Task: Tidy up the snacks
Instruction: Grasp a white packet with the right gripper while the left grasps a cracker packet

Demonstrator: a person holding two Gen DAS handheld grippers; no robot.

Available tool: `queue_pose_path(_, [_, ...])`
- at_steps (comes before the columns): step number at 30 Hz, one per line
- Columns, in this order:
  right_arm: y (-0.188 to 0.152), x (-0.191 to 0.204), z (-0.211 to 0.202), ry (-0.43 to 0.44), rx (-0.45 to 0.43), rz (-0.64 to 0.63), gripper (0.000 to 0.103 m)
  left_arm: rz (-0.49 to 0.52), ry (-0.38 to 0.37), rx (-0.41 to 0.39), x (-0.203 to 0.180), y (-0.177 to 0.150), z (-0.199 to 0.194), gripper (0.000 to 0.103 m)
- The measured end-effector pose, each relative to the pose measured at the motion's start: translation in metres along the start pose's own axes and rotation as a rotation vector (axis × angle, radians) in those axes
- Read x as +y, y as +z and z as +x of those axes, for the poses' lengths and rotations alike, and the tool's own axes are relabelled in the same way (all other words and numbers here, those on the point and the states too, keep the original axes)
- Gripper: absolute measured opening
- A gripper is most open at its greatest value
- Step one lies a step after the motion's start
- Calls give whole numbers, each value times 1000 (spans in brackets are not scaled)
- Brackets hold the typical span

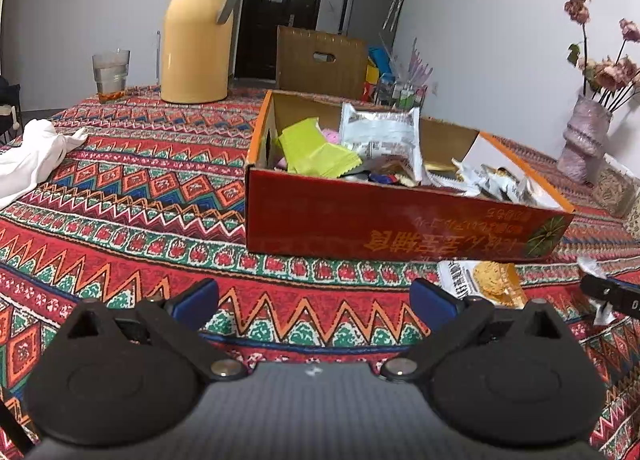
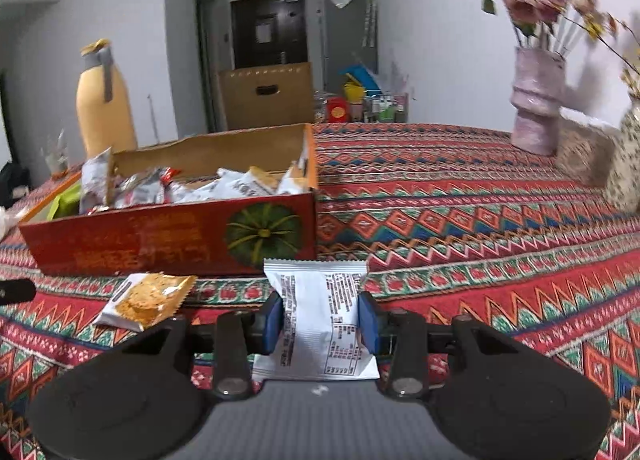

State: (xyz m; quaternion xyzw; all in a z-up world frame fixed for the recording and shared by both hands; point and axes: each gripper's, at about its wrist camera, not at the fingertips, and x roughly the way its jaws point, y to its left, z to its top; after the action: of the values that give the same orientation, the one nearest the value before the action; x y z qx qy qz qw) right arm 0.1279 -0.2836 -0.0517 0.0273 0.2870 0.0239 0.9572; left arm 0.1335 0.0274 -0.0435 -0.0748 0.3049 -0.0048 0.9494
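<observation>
A red cardboard box [image 1: 384,223] with an orange rim holds several snack packets; it also shows in the right wrist view [image 2: 160,238]. My right gripper [image 2: 322,318] is shut on a white snack packet [image 2: 320,312], held just above the cloth in front of the box. A cookie packet [image 2: 146,300] lies flat on the cloth beside it, and shows in the left wrist view [image 1: 484,284] to the right of my left gripper [image 1: 314,302]. My left gripper is open and empty above the cloth, in front of the box.
A yellow thermos [image 1: 198,27] and a glass [image 1: 111,73] stand behind the box. A white cloth [image 1: 32,157] lies far left. A pink vase with dried flowers [image 2: 538,99] stands at the back right. A patterned tablecloth [image 2: 480,219] covers the table.
</observation>
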Motion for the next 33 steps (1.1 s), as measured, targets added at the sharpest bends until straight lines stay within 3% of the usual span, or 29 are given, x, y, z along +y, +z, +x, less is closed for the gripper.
queue_pose_path(8, [-5,-3,-2,-16,-39,19,39,34,4,39,-17,8,-5,103])
queue_pose_path(22, [-7,-19,-4,16,-59,114,39,175,-62,86,-110,24,15,103])
queue_pose_path(33, [-8,-28,-6,62,-70,165,39,188,-16,173,-144,15,57,103])
